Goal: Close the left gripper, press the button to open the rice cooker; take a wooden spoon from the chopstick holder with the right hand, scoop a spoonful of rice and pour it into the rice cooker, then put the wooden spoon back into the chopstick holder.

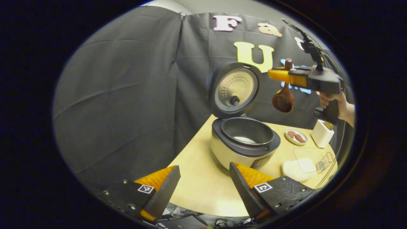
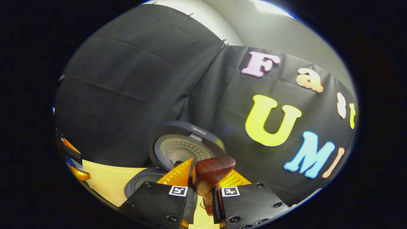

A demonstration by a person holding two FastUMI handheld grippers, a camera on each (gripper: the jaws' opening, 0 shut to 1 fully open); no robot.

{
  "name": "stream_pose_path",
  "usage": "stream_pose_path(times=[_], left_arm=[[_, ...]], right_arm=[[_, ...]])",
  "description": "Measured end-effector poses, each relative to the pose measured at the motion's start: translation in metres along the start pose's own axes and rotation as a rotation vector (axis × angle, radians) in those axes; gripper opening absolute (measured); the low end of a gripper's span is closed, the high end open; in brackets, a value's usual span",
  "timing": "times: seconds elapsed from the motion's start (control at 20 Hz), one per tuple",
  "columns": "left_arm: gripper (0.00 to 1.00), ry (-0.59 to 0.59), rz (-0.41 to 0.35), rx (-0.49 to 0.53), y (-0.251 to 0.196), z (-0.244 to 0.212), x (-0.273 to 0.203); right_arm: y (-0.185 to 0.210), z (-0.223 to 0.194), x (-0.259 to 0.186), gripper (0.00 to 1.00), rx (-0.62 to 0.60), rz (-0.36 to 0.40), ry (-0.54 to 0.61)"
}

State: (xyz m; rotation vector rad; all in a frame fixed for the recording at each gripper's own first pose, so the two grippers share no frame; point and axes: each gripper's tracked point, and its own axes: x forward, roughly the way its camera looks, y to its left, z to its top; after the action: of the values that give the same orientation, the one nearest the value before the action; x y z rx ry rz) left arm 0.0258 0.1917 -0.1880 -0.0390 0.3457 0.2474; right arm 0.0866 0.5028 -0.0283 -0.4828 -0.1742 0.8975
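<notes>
Wooden and dark reddish, the spoon [image 1: 283, 97] hangs bowl-down from my right fingers [image 1: 279, 75], high in the air to the right of the rice cooker's raised lid [image 1: 234, 90]. In the right gripper view my right fingers [image 2: 206, 183] are clenched on the spoon's handle [image 2: 213, 173], one finger pressing on each side, and the handle's rounded end sticks up between them. A hand [image 1: 334, 101] holds that gripper by its grip, seen in the left gripper view.

My left fingers [image 1: 203, 184] are released, spread wide apart with nothing between them, low over the near edge of the pale yellow worktop [image 1: 197, 184]. Beyond them stands the rice cooker [image 1: 243, 143], its lid standing upright at the back and its dark inner pot showing a small white patch of rice at the bottom.

To the right of the cooker lies a small white dish [image 1: 296, 136] with two reddish-brown pieces on it. Just beside that, farther right, stands the white chopstick holder [image 1: 321, 133], directly below the hand. Nearer to me on that side sits a white mound of rice [image 1: 294, 170] with a clear container [image 1: 313, 159] over part of it; I cannot tell how the two touch.

In the right gripper view the cooker's lid [image 2: 186, 148] and the rim of the pot [image 2: 143, 183] lie ahead of and below my right fingers, and my left gripper shows at the far left edge.
</notes>
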Motion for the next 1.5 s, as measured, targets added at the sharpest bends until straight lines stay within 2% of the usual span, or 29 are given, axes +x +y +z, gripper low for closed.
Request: stream_pose_path(times=[0.1, 0.25, 0.3, 0.5, 0.65, 0.85, 1.0, 1.3, 1.5], left_arm=[[0.97, -0.015, -0.057, 0.03, -0.021, 0.011, 0.007], [0.99, -0.032, -0.149, 0.063, -0.058, 0.021, 0.015], [0.97, -0.031, -0.177, 0.076, -0.072, 0.023, 0.019], [0.97, -0.019, -0.275, 0.131, -0.131, 0.028, 0.024], [0.97, -0.018, -0.318, 0.137, -0.168, 0.035, 0.021], [0.97, -0.031, -0.295, 0.11, -0.206, 0.049, 0.008], [0.97, -0.032, -0.26, 0.089, -0.227, 0.052, -0.004], [0.97, -0.034, -0.155, 0.081, -0.245, 0.047, -0.038], [0.97, -0.006, -0.08, 0.032, -0.249, 0.032, -0.068]], right_arm=[[-0.033, 0.003, -0.024, 0.24, 0.02, -0.066, -0.002], [-0.08, -0.012, -0.057, 0.25, 0.065, -0.164, 0.042], [-0.098, -0.018, -0.07, 0.25, 0.088, -0.2, 0.056], [-0.162, -0.057, -0.13, 0.23, 0.143, -0.335, 0.117], [-0.195, -0.095, -0.173, 0.23, 0.21, -0.401, 0.165], [-0.229, -0.15, -0.22, 0.24, 0.335, -0.444, 0.224], [-0.244, -0.191, -0.248, 0.24, 0.478, -0.457, 0.253], [-0.24, -0.278, -0.3, 0.25, 0.805, -0.445, 0.361], [-0.235, -0.328, -0.304, 0.25, 0.961, -0.43, 0.402]])
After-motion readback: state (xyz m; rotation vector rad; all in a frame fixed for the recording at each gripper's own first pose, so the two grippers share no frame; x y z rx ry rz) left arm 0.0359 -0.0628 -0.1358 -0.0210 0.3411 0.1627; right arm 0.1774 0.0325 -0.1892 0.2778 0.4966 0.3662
